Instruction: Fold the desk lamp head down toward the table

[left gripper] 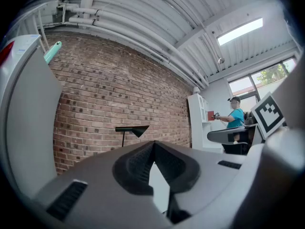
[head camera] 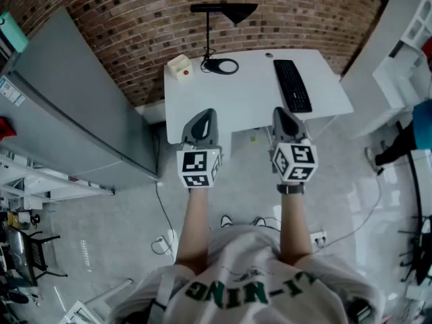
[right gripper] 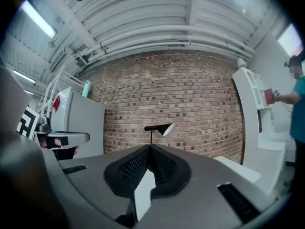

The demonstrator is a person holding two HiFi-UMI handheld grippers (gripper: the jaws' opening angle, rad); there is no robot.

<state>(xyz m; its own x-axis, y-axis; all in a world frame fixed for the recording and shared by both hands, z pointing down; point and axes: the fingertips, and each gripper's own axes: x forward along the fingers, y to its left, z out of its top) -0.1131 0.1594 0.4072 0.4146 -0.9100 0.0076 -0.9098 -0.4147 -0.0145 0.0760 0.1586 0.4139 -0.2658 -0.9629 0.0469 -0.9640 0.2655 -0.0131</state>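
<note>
Both grippers are waiting at the near edge of the counter [head camera: 250,96], with the lamp untouched.
The left gripper [head camera: 204,117] and right gripper [head camera: 282,115] are pointing level, clenched on nothing, probably lining up an approach. The lamp [head camera: 226,9] is standing at the counter's far edge, its head raised on a thin pole. Bare counter is lying between; a keyboard [head camera: 292,85] is sitting to the right and a small box [head camera: 180,66] to the left.

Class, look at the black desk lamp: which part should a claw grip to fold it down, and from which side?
Likely the cone-shaped head of the desk lamp, from the desk's near side: it hangs at the end of the thin horizontal arm, clear of the upright stem.
</note>
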